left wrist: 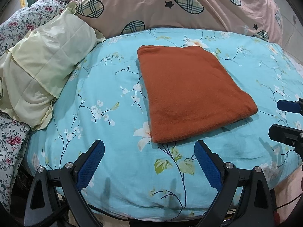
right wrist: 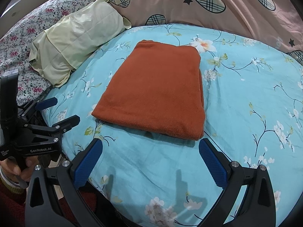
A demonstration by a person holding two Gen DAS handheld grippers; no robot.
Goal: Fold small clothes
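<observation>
A rust-orange cloth [left wrist: 189, 92] lies folded into a neat rectangle on the blue floral bedsheet [left wrist: 106, 98]; it also shows in the right wrist view [right wrist: 157, 94]. My left gripper [left wrist: 149, 147] is open and empty, just short of the cloth's near edge. My right gripper [right wrist: 150, 145] is open and empty, close to the cloth's near edge. The right gripper also shows in the left wrist view [left wrist: 280, 117] at the right edge, beside the cloth. The left gripper also shows in the right wrist view [right wrist: 62, 109] at the left, held by a hand.
A pale yellow pillow [left wrist: 43, 71] lies at the left, also in the right wrist view [right wrist: 75, 39]. A pink quilt with plaid hearts [left wrist: 170, 5] is piled behind. Floral bedding [left wrist: 11, 141] lies at the far left. The bed's front edge [left wrist: 151, 213] is just under the grippers.
</observation>
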